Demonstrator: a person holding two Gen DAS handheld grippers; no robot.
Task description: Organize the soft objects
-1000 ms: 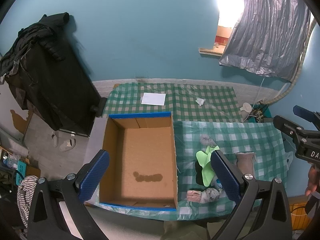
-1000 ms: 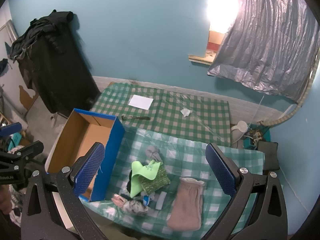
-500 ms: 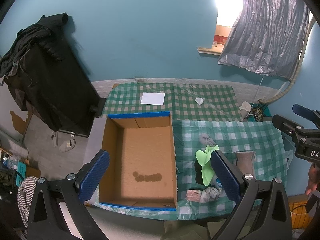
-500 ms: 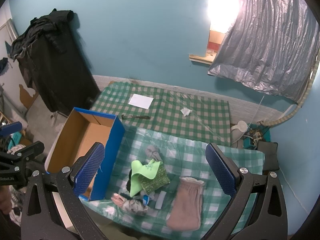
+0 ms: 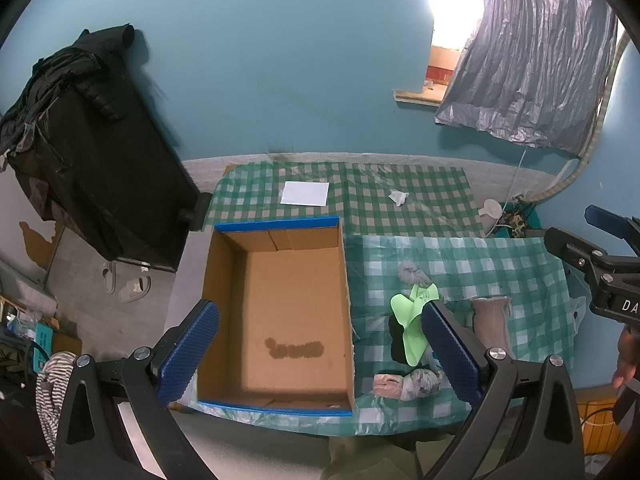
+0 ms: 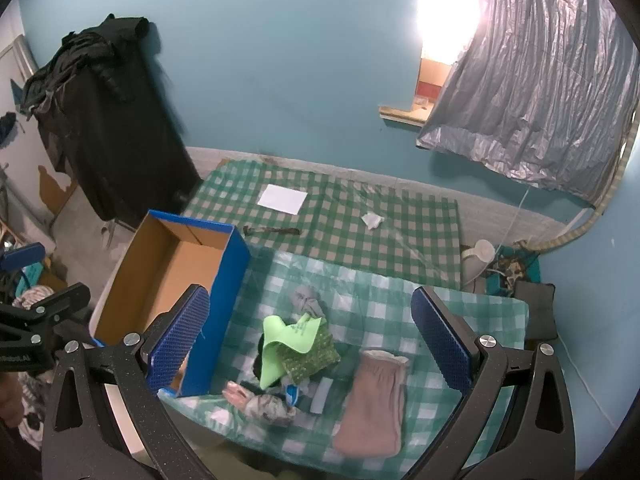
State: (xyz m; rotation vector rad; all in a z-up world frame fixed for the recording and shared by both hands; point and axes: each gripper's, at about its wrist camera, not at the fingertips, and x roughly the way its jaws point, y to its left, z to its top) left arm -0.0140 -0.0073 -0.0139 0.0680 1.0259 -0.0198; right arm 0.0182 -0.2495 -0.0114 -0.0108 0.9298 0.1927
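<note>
An empty cardboard box (image 5: 280, 304) with blue outer walls (image 6: 224, 304) stands on the left of a green checked table. To its right lies a pile of soft things: a lime green cloth (image 6: 286, 340) (image 5: 410, 320), a green patterned cloth (image 6: 310, 356), a grey rolled sock (image 6: 306, 298), a pink and grey bundle (image 6: 260, 402) and a dusty pink sock (image 6: 374, 404) (image 5: 490, 320). My left gripper (image 5: 320, 356) hovers open high above the box. High over the pile, my right gripper (image 6: 308, 350) is open too, holding nothing.
A lower checked surface (image 6: 340, 220) behind holds a white sheet (image 6: 282, 199), a crumpled tissue (image 6: 372, 220) and a dark stick (image 6: 272, 231). A black clothes-covered stand (image 6: 108, 120) is at left. Clutter lies on the floor at both sides.
Nothing has visibly changed beyond a very slight drift of both views; both grippers stay open and high above the table.
</note>
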